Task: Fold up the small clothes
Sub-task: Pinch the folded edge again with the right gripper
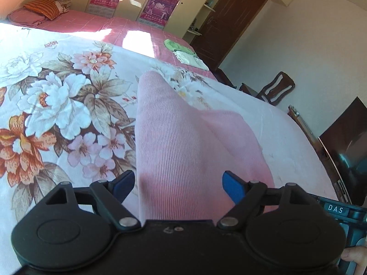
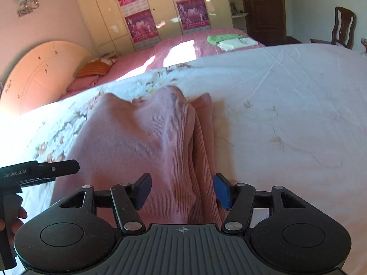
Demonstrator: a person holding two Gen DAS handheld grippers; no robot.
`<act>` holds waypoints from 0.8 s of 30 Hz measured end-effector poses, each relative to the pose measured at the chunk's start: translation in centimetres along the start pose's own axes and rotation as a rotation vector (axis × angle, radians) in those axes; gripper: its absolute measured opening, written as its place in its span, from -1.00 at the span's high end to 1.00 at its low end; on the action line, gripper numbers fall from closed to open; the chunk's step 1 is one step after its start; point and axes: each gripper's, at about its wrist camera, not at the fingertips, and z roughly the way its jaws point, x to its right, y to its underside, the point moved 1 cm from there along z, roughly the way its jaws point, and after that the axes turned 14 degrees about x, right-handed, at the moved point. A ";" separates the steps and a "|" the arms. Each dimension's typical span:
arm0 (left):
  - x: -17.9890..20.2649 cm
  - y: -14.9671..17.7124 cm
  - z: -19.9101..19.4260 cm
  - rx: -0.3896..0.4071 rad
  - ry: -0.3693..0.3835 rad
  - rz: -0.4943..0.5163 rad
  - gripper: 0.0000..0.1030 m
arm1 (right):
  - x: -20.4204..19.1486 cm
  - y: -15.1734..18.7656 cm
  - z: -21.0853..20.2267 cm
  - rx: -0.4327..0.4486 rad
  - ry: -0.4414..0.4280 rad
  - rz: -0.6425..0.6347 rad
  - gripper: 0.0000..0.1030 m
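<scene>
We see our left gripper [image 1: 177,186] spread wide, its blue pads [image 1: 231,186] on either side of a pink ribbed garment [image 1: 174,137] without pinching it. Our right gripper [image 2: 182,190] is likewise released, pads apart over the same garment [image 2: 146,137]. The garment lies on the floral bedspread [image 1: 57,96], nearer the bed's foot edge than its head, with broad open cloth to both sides. Its knit is fine, vertically ribbed and soft, bunched into rounded ridges and a deep fold on its right. Its near hem is hidden beneath both gripper bodies, so we cannot tell what kind of garment it is. Beyond, at the far corner of a pink sheet [image 2: 183,45], sit folded green and white cloths [image 2: 229,40]. A wooden chair [image 2: 341,28] stands past the bed's edge.
</scene>
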 end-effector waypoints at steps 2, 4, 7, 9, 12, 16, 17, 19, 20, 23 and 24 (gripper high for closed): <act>-0.2 -0.9 0.9 0.011 -0.012 0.007 -0.60 | -0.1 -1.4 1.8 0.012 -0.005 0.010 -0.14; -0.4 -1.8 1.7 0.035 -0.034 0.020 -0.58 | -0.3 -2.5 3.9 0.012 -0.009 0.028 -0.14; -0.6 -2.7 2.9 0.049 -0.048 0.027 -0.56 | -0.1 -3.6 6.8 -0.004 -0.008 0.074 -0.13; -0.6 -3.1 3.9 0.049 -0.051 0.040 -0.55 | 0.0 -4.0 8.6 -0.016 -0.018 0.098 -0.13; -0.6 -3.2 5.3 0.032 -0.053 0.047 -0.52 | 0.0 -4.1 10.0 -0.032 -0.004 0.053 0.40; -0.9 -2.7 6.3 0.025 -0.054 0.055 -0.46 | -0.4 -3.9 10.4 -0.015 -0.001 -0.006 0.66; -0.9 -2.5 6.4 0.026 -0.055 0.060 -0.46 | -0.7 -3.8 10.1 0.012 0.006 -0.037 0.68; -1.0 -2.5 6.5 0.030 -0.048 0.052 -0.45 | -0.9 -3.9 9.1 0.085 0.032 -0.079 0.71; -0.9 -2.6 6.4 0.034 -0.045 0.050 -0.46 | -0.9 -3.9 8.7 0.115 0.046 -0.090 0.71; -0.7 -2.5 6.8 0.028 -0.043 0.059 -0.53 | 0.0 -3.0 9.8 0.073 0.082 -0.097 0.72; -0.6 -2.3 7.1 0.014 -0.055 0.070 -0.56 | 0.6 -2.6 10.5 0.038 0.093 -0.078 0.71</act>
